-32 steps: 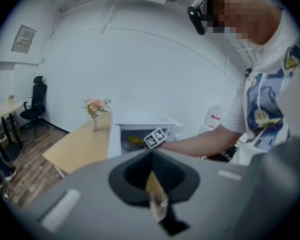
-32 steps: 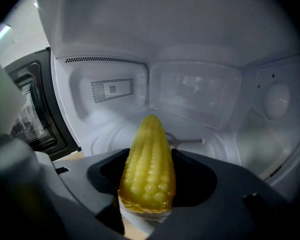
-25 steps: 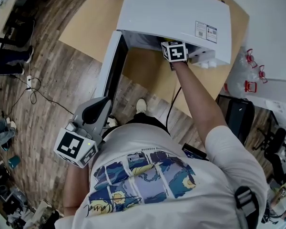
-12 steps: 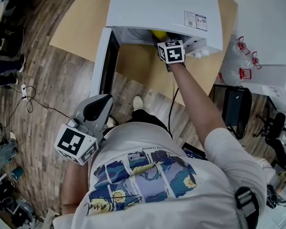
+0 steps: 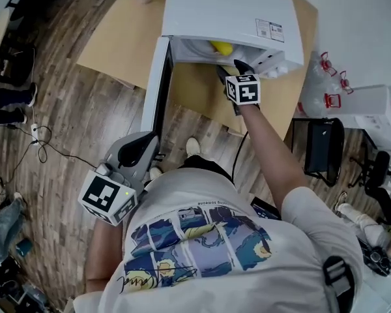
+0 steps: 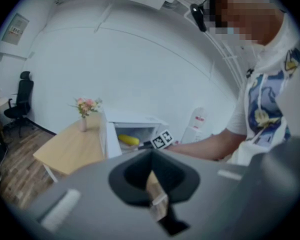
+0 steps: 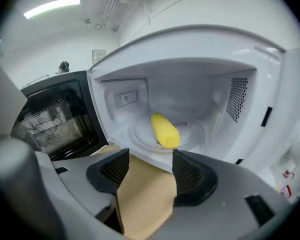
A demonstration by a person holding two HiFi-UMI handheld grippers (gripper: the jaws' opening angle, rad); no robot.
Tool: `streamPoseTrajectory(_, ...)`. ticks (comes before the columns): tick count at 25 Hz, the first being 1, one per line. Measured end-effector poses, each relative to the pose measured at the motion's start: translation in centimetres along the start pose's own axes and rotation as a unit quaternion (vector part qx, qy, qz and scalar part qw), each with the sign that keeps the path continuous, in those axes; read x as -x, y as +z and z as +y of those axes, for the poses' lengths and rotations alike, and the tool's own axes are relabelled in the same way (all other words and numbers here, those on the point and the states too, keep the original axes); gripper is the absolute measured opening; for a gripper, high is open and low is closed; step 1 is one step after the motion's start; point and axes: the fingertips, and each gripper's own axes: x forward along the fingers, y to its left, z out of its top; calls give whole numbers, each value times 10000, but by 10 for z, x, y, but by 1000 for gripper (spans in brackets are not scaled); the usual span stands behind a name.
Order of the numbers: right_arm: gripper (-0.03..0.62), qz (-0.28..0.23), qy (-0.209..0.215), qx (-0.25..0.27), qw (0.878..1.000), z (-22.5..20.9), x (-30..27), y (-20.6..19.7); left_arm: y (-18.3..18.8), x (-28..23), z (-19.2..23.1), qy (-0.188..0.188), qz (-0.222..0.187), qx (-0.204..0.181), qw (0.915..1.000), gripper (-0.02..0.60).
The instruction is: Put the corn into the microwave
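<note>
The yellow corn (image 7: pixel 164 129) lies on the glass turntable inside the white microwave (image 7: pixel 205 49), whose door (image 7: pixel 52 116) stands swung open to the left. My right gripper (image 7: pixel 146 171) is open and empty, just outside the cavity's front edge over the wooden table. From the head view the corn (image 5: pixel 221 47) shows in the microwave (image 5: pixel 228 8) mouth, with the right gripper (image 5: pixel 227 77) in front of it. My left gripper (image 5: pixel 138 150) hangs low beside the person's body, far from the microwave; its jaws stand closed with nothing held. The left gripper view shows the corn (image 6: pixel 128 140) at a distance.
The microwave stands on a light wooden table (image 5: pixel 120 38) with a small flower vase (image 6: pixel 83 115) at its far end. The open door (image 5: pixel 158 87) juts out past the table edge. Wood floor, an office chair (image 6: pixel 18 104) and red-clipped items (image 5: pixel 333 83) surround it.
My right gripper has drawn back out of the microwave cavity toward the person, leaving the corn on the turntable. The left gripper has stayed put.
</note>
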Motion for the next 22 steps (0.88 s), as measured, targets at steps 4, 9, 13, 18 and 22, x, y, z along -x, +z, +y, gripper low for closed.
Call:
streamPoseTrajectory(4,169,-83,-68,-34,9999,22,29,-9,-9,29,9,33,-96,0,9999,10)
streamPoseTrajectory(9,74,-203,-59,36,9998,55,69,-20,-23,62,15,-9,-219,-31,9998,9)
streamPoseTrajectory(13,34,-286,30,55,9996,91,105,-27,-38,85,20,-75,-229,-23,9997,9)
streamPoseTrajectory(18,18,-316,210,74,9993,141,148,-40,-49,111,16,-171,-224,-159,9995,9)
streamPoseTrajectory(22,11,-449,256,248,9984,177,177,-44,-61,133,15,-228,-260,-137,9993,9)
